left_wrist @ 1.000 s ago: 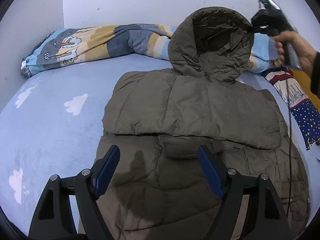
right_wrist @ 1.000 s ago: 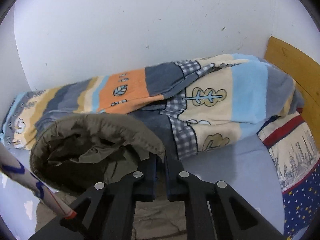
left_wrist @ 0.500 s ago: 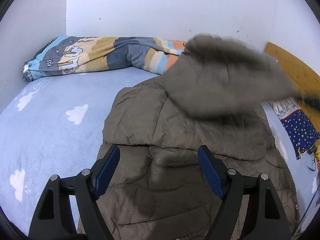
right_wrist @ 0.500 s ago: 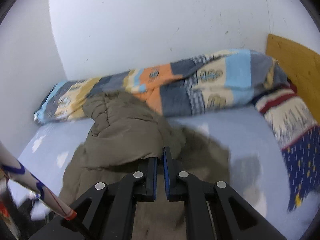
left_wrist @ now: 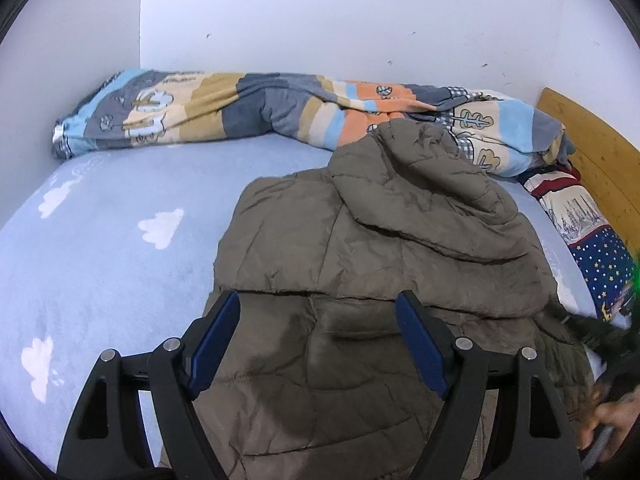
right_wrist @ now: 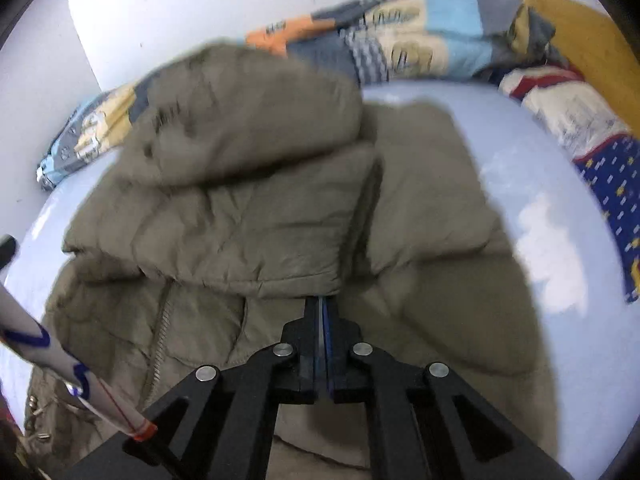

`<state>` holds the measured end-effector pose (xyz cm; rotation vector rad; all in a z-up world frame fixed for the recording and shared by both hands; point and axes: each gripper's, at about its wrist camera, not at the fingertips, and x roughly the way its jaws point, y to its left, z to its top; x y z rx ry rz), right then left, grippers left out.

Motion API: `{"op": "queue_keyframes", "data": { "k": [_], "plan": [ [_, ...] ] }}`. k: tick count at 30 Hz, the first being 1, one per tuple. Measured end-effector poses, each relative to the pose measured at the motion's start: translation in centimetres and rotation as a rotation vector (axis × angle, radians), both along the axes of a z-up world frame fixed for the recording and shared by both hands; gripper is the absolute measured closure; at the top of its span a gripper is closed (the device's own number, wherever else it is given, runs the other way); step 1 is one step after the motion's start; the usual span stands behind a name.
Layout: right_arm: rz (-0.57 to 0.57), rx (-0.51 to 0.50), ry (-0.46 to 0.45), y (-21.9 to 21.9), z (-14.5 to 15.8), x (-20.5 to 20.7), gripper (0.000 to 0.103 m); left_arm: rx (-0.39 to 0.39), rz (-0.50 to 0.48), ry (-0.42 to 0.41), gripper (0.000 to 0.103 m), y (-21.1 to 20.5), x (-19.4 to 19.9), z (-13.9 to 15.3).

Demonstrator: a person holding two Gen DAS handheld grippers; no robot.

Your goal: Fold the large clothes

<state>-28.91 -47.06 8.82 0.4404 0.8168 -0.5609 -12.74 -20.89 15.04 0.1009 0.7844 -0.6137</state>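
Note:
An olive-brown padded jacket [left_wrist: 360, 260] lies spread on the blue bed. Its hood [left_wrist: 432, 200] is folded forward over the chest. My left gripper [left_wrist: 316, 300] hangs open just above the jacket's lower middle, blue pads wide apart with nothing between them. In the right wrist view the jacket [right_wrist: 440, 240] fills the frame, and my right gripper [right_wrist: 323, 300] is shut on the rim of the folded-over hood [right_wrist: 248, 120], low over the jacket's body. A person's hand [left_wrist: 612, 416] holding that gripper shows blurred at the lower right of the left wrist view.
A rolled striped blanket [left_wrist: 240, 116] lies along the white wall at the far edge. A star-patterned pillow [left_wrist: 592, 232] and a wooden headboard [left_wrist: 592, 140] stand at the right. Bare cloud-print sheet [left_wrist: 100, 240] stretches to the left. A white rod [right_wrist: 52, 356] crosses the right wrist view's lower left.
My right gripper has pulled the hood from the blanket end toward me and down, folding it over the jacket's chest. The left gripper has stayed in place, open.

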Motion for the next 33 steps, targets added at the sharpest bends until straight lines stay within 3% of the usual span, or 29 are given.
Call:
{"op": "queue_keyframes", "data": {
  "k": [4,7,9,10,11,14,15,19,22,26,29,33],
  "plan": [
    [0.014,-0.015,-0.123,-0.8,5.1,-0.3,0.099,-0.009,0.008,0.025,0.024,0.1,0.3,-0.3],
    [0.034,-0.05,-0.149,-1.5,8.4,2.3,0.096,0.002,0.002,0.006,0.024,0.0,0.1,-0.1],
    [0.045,-0.096,-0.151,-1.7,10.4,5.3,0.077,0.01,0.002,-0.001,0.024,-0.1,0.2,-0.2],
    [0.05,-0.106,-0.15,-1.9,10.8,6.4,0.046,0.013,-0.001,0.001,0.024,-0.2,0.3,-0.2],
    [0.056,-0.109,-0.147,-2.3,11.0,7.8,0.035,0.014,-0.001,0.003,0.024,-0.2,0.4,-0.3],
    [0.053,-0.148,-0.126,-3.5,10.0,11.6,0.035,0.014,-0.007,0.014,0.024,-0.2,0.5,-0.5],
    [0.056,-0.126,-0.095,-3.9,8.9,12.8,0.036,0.016,-0.011,0.012,0.024,-0.2,0.5,-0.5],
    [0.052,-0.011,0.0,-4.5,2.7,14.7,0.057,0.018,-0.021,0.003,0.024,-0.3,0.5,-0.5],
    [0.062,-0.008,0.067,-3.7,-1.2,14.7,0.057,0.016,-0.024,0.015,0.024,-0.3,0.7,-0.7],
    [0.103,-0.014,0.065,-3.3,-0.1,13.7,0.057,0.019,-0.03,-0.004,0.024,-0.7,0.7,-0.1],
    [0.13,-0.019,-0.047,-3.3,3.5,11.7,0.057,0.009,-0.06,-0.04,0.024,-1.8,0.8,1.2],
    [0.075,-0.053,-0.118,-5.3,5.8,8.9,0.057,0.005,-0.112,-0.044,0.024,-5.9,1.9,2.4]
  ]
}}
